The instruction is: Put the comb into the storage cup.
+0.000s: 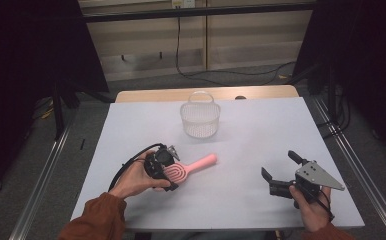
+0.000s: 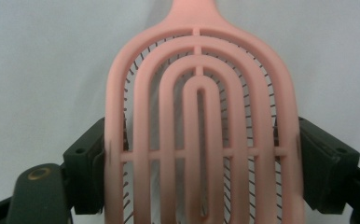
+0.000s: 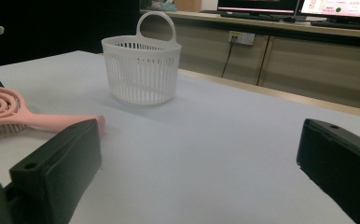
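A pale grey tabletop (image 1: 251, 145) stands in a dim room with dark curtains at both sides. A white slotted plastic basket with a loop handle (image 1: 200, 116) sits toward its far edge. Nearer the person than the basket, and slightly to its left, lies a pink vented plastic hairbrush (image 1: 187, 168), handle pointing toward the basket's right. The left gripper (image 1: 167, 167) has its fingers closed on the two edges of the brush head. Well right of the brush, the right gripper (image 1: 279, 166) rests with fingers spread wide around nothing.
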